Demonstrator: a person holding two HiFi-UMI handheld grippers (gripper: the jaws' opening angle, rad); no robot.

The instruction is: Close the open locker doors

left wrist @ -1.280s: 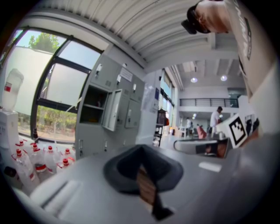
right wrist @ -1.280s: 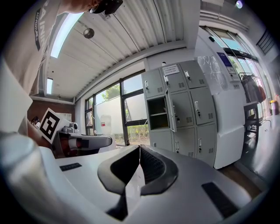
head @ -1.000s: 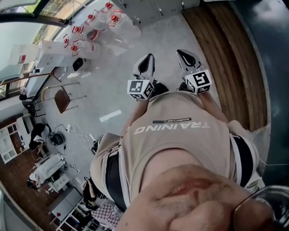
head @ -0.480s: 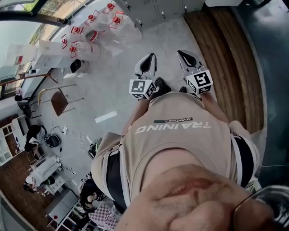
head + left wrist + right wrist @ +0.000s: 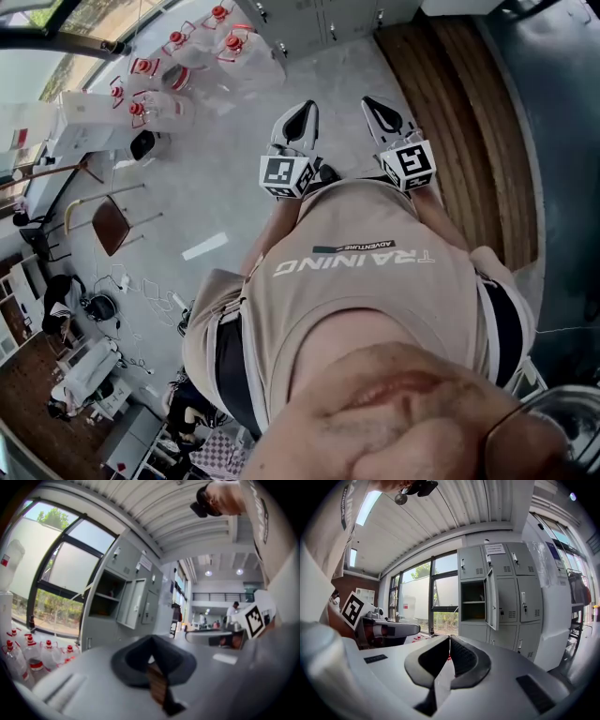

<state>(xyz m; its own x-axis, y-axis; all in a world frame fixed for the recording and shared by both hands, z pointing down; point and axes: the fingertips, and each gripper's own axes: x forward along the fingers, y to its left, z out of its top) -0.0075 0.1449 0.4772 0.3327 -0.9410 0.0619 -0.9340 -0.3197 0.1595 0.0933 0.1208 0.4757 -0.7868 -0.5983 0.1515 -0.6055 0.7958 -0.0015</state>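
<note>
A bank of grey lockers [image 5: 513,597] stands ahead in the right gripper view. One door [image 5: 491,599] in it hangs open beside an open compartment [image 5: 472,599] with a shelf. The left gripper view shows the same lockers [image 5: 147,599] from the side, with that open door [image 5: 131,603] and compartment [image 5: 105,595]. In the head view the lockers [image 5: 319,14] lie at the top edge. My left gripper [image 5: 302,111] and right gripper [image 5: 372,103] are held side by side before the person's chest, well short of the lockers. Both are shut and hold nothing.
Several large water bottles [image 5: 178,56] with red caps stand on the grey floor to the left of the lockers. A brown chair [image 5: 111,223] and a white table [image 5: 75,117] are further left. A wooden floor strip [image 5: 459,112] runs along the right.
The floor has slid down and left in the head view as the person steps toward the lockers. Both grippers sit slightly higher in the frame, still shut.
</note>
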